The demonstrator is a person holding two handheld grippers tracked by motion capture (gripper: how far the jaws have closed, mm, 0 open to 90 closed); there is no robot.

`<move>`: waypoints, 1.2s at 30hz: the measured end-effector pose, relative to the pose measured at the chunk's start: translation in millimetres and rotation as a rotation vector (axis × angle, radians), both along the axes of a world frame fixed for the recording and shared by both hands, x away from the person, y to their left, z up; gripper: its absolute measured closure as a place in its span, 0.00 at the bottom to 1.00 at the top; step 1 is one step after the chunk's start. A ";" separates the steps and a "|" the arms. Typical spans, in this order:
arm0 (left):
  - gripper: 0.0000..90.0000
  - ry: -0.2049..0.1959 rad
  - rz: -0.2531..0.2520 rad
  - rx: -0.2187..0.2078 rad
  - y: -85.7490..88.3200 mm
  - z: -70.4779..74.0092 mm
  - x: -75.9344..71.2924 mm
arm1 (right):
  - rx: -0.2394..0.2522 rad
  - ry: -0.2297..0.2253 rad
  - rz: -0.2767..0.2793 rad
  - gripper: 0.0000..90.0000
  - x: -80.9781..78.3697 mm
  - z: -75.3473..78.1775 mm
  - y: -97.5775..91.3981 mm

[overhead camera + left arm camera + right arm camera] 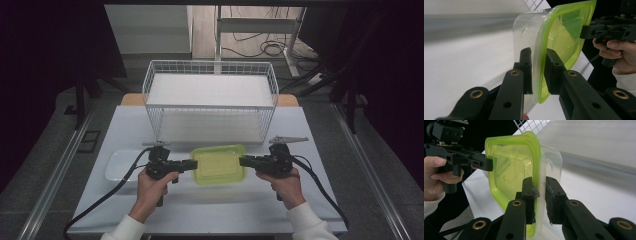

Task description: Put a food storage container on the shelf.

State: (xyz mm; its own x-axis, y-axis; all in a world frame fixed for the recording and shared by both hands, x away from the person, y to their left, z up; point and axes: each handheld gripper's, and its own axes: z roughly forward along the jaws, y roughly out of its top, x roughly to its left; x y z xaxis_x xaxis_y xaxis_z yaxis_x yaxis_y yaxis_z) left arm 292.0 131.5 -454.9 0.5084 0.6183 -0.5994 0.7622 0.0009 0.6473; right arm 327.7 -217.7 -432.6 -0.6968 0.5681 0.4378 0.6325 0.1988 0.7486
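Observation:
A clear plastic container with a lime-green lid point(219, 164) hangs level a little above the white table, between my two grippers. My left gripper point(194, 165) is shut on its left rim, and my right gripper point(242, 161) is shut on its right rim. In the left gripper view the container point(564, 32) stands edge-on, my left gripper point(539, 72) pinches lid and rim, and the right gripper point(586, 31) grips the far side. In the right gripper view my right gripper point(540, 195) clamps the rim of the container point(511, 170), with the left gripper point(487, 163) opposite.
A white wire basket point(210, 63) with a white shelf inside stands just behind the container. A shallow white tray point(117, 165) lies left of my left hand. The white tabletop point(210, 205) runs to its front edge near the person's sleeves.

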 end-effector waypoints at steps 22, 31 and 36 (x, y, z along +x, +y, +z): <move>0.87 -0.016 0.018 -0.056 11.9 24.0 14.6 | 0.028 -0.045 0.010 0.86 15.1 22.9 7.4; 0.87 -0.036 0.023 -0.066 15.3 44.4 31.6 | 0.043 -0.065 0.001 0.86 27.9 40.8 9.9; 0.87 -0.041 0.017 -0.066 15.2 54.6 41.3 | 0.043 -0.074 -0.008 0.86 35.5 50.8 9.9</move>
